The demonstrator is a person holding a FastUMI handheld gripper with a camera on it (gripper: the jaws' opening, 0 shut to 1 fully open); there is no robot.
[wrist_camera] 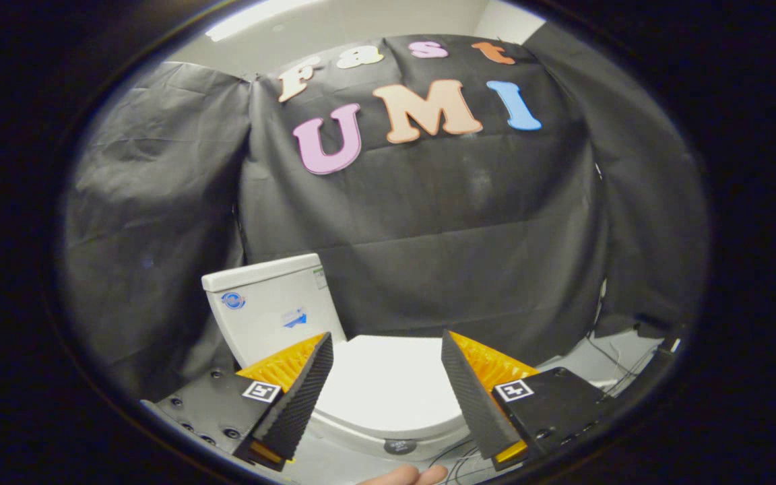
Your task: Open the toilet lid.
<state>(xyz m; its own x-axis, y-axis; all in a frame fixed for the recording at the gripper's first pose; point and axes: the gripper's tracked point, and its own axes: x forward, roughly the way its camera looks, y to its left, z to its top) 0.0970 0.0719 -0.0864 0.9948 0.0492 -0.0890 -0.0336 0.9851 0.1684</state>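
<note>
A white toilet stands against the black booth wall, with its tank (268,306) behind my left finger. Its white lid (388,387) lies flat and closed over the bowl, showing between and below my two fingers. My gripper (386,343) hovers above the lid, open wide, with nothing between the fingers and no contact with the lid. The lid's front rim curves just under the fingers' bases.
Black cloth covers the wall behind and both sides of the toilet. Loose cables (613,364) lie on the pale floor to the right of the toilet. A small dark round disc (399,446) sits below the bowl's front. A fingertip (405,476) shows beneath the gripper.
</note>
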